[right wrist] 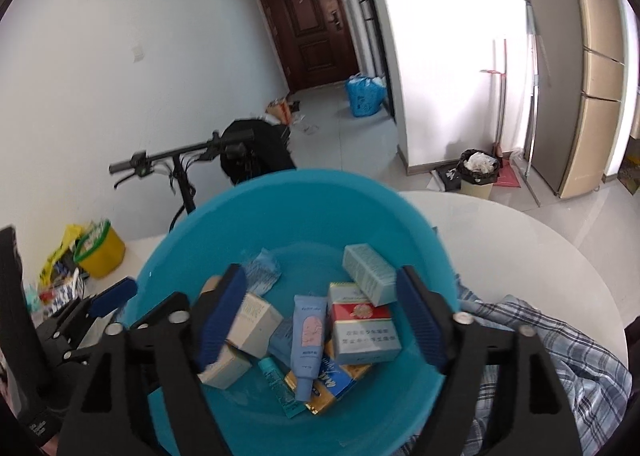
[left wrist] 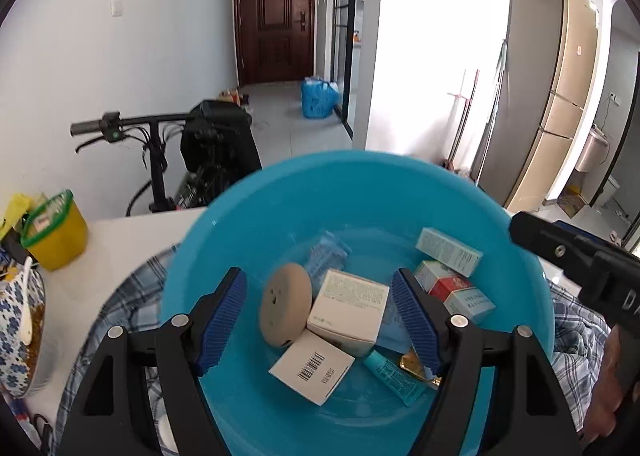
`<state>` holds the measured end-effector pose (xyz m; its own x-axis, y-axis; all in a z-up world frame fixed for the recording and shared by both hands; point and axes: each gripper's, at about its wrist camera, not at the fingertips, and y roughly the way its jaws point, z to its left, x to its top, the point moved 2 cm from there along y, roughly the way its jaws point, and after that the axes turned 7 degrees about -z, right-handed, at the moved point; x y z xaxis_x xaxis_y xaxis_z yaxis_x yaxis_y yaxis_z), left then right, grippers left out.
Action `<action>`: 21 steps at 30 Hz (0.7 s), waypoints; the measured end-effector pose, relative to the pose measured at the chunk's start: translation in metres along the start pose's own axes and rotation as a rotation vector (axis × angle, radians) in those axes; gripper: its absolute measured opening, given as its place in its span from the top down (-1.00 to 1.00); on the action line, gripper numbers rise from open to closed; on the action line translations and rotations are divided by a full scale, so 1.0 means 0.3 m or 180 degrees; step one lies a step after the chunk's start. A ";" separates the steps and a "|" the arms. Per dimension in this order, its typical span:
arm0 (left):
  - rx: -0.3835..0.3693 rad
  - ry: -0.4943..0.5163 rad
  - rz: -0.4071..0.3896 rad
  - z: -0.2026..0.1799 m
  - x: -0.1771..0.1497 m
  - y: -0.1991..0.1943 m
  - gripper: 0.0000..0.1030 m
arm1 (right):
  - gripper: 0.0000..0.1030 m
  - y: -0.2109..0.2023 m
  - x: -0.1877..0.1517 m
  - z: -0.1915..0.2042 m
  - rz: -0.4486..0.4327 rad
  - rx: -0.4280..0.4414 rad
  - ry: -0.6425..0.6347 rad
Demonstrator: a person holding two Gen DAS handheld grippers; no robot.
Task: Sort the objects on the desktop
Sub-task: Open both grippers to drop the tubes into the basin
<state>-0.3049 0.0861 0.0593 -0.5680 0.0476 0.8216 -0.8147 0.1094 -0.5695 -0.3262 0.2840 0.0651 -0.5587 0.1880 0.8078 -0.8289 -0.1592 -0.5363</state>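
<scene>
The left gripper (left wrist: 320,320) hangs over the blue basin (left wrist: 280,191) with its jaws spread and nothing between the pads; the right gripper (right wrist: 320,316) is the same, released and empty above the basin's right half. No earlier view is given, so only the present spread can be told.

The sorted goods lie in the basin bottom: a beige round disc (left wrist: 285,304) leaning on a white box (left wrist: 348,306), a barcode box (left wrist: 312,371) nearest, a teal tube (left wrist: 394,376), a pale green carton (left wrist: 449,250) at the far right and a red-and-white pack (left wrist: 450,284) beside it. The right view adds a light blue tube (right wrist: 306,340) lying across a gold sachet (right wrist: 332,382). The basin sits on a checked cloth (right wrist: 532,340) on the white round table (right wrist: 520,228).

The step looks like clearing away after a drop. Done well, both tools should lift straight up and out with jaws wide, staying off the basin rim and the heaped boxes. Then look outside the basin, along the cloth and toward the yellow tub (left wrist: 56,232) at the far left, for anything unsorted.
</scene>
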 end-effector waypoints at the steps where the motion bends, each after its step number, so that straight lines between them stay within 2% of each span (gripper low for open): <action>1: 0.0005 -0.0017 -0.0050 0.005 0.008 -0.011 -0.50 | -0.60 -0.012 0.006 -0.007 -0.0037 -0.0015 0.0024; 2: -0.0002 -0.0041 -0.0114 0.009 0.016 -0.027 -0.51 | -0.62 -0.024 0.015 -0.014 -0.0071 -0.0024 0.0038; 5: -0.0013 -0.0084 -0.0390 0.017 0.040 -0.090 -0.69 | -0.75 -0.059 0.034 -0.029 -0.0175 -0.0045 0.0059; 12: 0.0209 0.0183 -0.0831 -0.011 0.073 -0.210 -0.69 | -0.85 -0.119 0.061 -0.043 -0.0370 -0.0223 0.0003; 19: 0.0087 0.0200 -0.1184 -0.017 0.101 -0.323 -0.71 | -0.89 -0.167 0.078 -0.009 -0.0517 -0.0297 -0.0115; 21: 0.0044 0.0166 -0.1177 -0.013 0.107 -0.333 -0.95 | -0.89 -0.182 0.081 0.005 -0.0566 -0.0344 -0.0183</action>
<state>-0.2414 0.0807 0.1426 -0.2287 0.0580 0.9718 -0.9654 0.1152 -0.2341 -0.2945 0.2959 0.1143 -0.4034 0.1478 0.9030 -0.9142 -0.0231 -0.4046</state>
